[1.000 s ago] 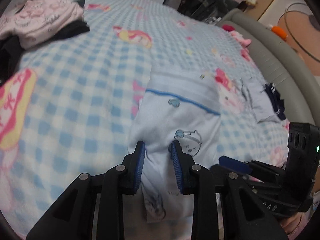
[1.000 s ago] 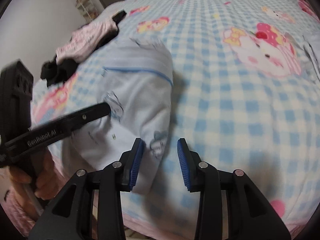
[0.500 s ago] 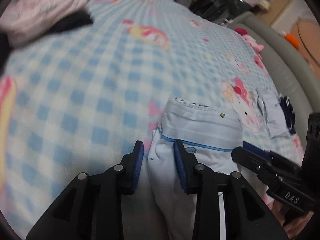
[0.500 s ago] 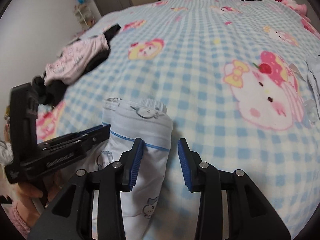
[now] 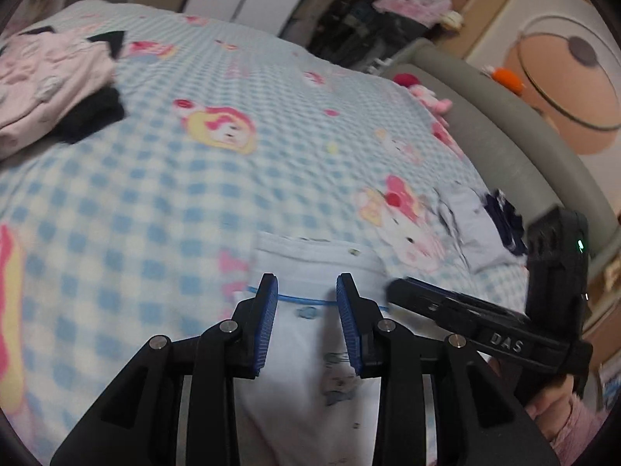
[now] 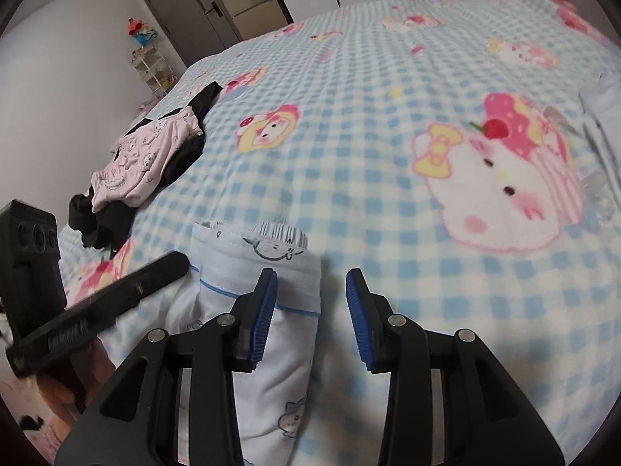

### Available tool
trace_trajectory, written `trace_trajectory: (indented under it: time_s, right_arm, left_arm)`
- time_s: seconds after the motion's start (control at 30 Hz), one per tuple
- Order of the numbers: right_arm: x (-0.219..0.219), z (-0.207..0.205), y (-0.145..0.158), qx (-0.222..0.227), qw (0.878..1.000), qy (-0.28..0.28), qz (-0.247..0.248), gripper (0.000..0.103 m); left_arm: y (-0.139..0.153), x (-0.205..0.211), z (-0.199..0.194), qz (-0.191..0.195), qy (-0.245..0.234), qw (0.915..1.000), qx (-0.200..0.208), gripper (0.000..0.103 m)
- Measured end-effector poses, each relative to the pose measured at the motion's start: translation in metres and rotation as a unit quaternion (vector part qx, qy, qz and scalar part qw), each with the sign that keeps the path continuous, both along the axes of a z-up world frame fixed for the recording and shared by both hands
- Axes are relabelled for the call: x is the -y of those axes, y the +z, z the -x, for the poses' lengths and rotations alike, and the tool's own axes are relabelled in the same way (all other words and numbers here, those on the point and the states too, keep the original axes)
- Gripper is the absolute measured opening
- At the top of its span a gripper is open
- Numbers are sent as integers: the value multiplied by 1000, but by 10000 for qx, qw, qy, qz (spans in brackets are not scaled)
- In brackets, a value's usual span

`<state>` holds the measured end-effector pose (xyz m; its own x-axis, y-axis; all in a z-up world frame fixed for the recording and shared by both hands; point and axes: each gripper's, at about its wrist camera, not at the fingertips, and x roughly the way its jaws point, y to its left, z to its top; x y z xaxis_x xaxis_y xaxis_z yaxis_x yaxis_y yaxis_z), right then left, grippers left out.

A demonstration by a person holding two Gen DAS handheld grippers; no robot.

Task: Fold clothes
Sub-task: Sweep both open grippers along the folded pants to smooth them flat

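A pale blue garment (image 5: 310, 349) with little cartoon animals and a thin blue line across it lies on the bed (image 5: 155, 202), near the front edge, as a long narrow strip. It looks doubled over along its length, with its far end flat on the checked blanket.

The left tongs (image 5: 307, 322) are spread apart right above the cloth and grip nothing. The right tongs (image 6: 311, 314) are spread apart too, at the right side of the garment (image 6: 271, 334), with only blanket (image 6: 388, 194) between the blue tips.

The fold seems to be partway along: the strip is narrow, yet it is long and could be made shorter. The next move would call for a firm pinch at one end of the strip, both corners together (loose cloth slips easily).

A pink and black pile (image 6: 143, 163) sits well apart on the left, and more clothes (image 5: 481, 229) lie far to the right.
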<state>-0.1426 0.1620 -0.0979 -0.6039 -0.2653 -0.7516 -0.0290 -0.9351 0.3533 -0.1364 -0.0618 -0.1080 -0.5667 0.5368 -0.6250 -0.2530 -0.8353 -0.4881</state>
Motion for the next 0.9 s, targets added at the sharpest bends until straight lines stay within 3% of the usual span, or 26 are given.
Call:
trace_trajectory:
  time_s: [0.07, 0.2, 0.27, 0.43, 0.63, 0.73, 0.87, 0.9]
  right_arm:
    - [8, 3, -3, 71, 9998, 201, 50, 38]
    - [29, 12, -22, 302, 9975, 436, -475, 38]
    - [25, 18, -37, 498, 9977, 343, -318, 42]
    - [30, 22, -49, 515, 9963, 352, -585, 46]
    - [32, -11, -37, 409, 9969, 467, -475, 46]
    - [33, -28, -30, 355, 9971, 525, -417, 46]
    - [34, -51, -22, 283, 9972, 603, -340, 46]
    - [34, -57, -20, 265, 9972, 622, -321, 46]
  left_arm:
    - [-10, -7, 3, 132, -25, 9997, 181, 33]
    - [-32, -9, 12, 390, 152, 9973, 601, 36]
    - [-39, -5, 14, 424, 241, 9960, 751, 34]
    - [-46, -10, 11, 672, 279, 9948, 715, 33]
    - [-17, 7, -18, 342, 390, 9976, 460, 33]
    - [2, 10, -47, 576, 418, 9972, 247, 33]
    - [-7, 16, -77, 163, 434, 9974, 551, 33]
    - [-13, 16, -77, 233, 453, 9965, 670, 33]
